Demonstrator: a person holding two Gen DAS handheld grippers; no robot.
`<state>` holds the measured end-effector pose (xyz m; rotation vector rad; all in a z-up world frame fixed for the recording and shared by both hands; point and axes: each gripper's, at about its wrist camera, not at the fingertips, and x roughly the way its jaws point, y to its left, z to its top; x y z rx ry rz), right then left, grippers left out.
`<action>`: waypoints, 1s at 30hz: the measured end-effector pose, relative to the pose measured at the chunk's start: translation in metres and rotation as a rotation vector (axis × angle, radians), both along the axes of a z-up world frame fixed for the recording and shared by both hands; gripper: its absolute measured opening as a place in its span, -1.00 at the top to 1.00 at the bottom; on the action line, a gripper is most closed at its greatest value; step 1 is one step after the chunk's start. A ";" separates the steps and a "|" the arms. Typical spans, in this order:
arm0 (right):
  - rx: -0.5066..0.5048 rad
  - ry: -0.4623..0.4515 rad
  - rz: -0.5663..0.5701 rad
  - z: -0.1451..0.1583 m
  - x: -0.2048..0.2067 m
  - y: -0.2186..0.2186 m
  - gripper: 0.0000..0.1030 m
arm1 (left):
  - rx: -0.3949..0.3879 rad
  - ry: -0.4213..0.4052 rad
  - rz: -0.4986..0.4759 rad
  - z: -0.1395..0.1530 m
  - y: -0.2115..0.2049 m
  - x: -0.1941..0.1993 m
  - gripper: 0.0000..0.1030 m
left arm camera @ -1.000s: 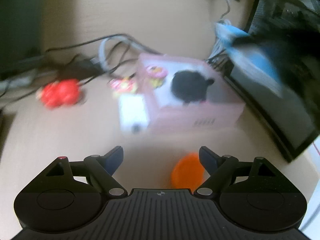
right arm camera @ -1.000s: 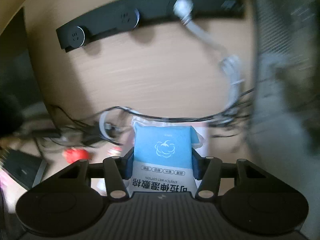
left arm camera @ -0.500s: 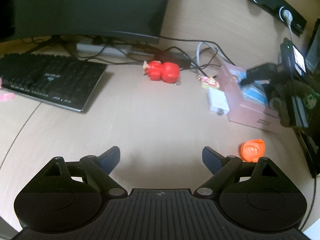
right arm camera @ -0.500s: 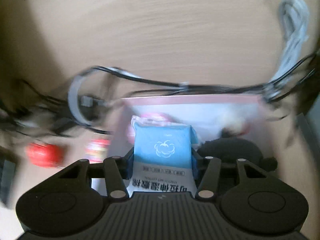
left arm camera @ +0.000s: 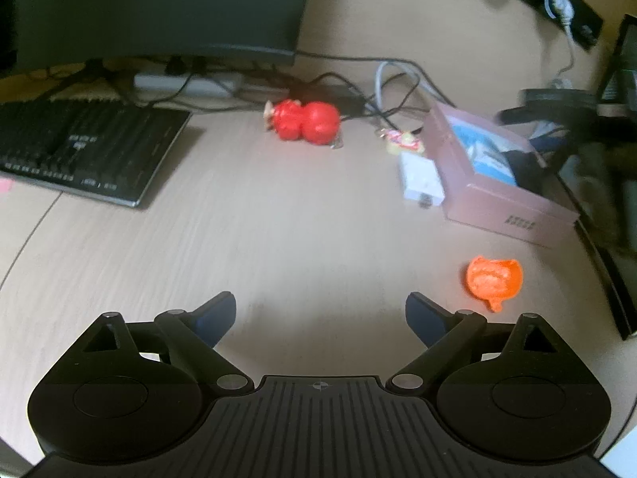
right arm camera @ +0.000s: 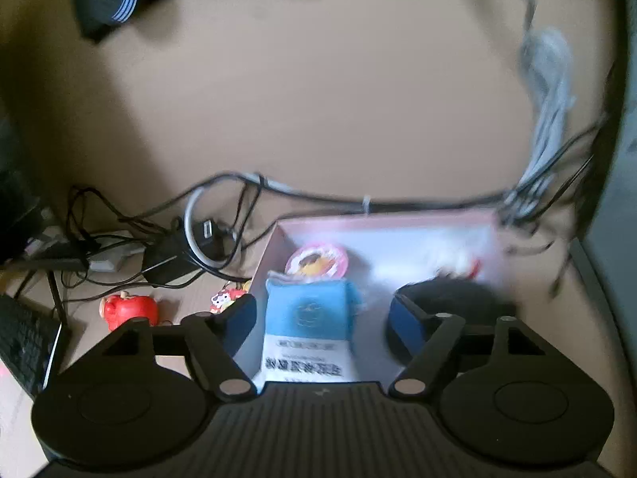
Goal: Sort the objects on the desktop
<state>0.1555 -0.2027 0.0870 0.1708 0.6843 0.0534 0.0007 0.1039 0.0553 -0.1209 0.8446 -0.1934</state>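
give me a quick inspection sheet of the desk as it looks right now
surface: pale wood-grain desk, bare in the middle
job's things: pink box holds a blue wipes packet, a round pink item and a dark blurred object; orange figure, red toy, small charm and white block lie outside it on the desk
clutter: keyboard
grippers: left gripper opening, nothing between its jaws; right gripper opening over the box, pads clear of the packet
cables: tangle of black and grey cables behind the box
surroundings: monitor, power strip
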 end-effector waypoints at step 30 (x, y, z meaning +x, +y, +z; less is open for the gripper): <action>-0.324 0.058 -0.007 -0.018 -0.196 0.019 -1.00 | 0.261 -0.127 0.111 -0.040 -0.069 0.249 -0.88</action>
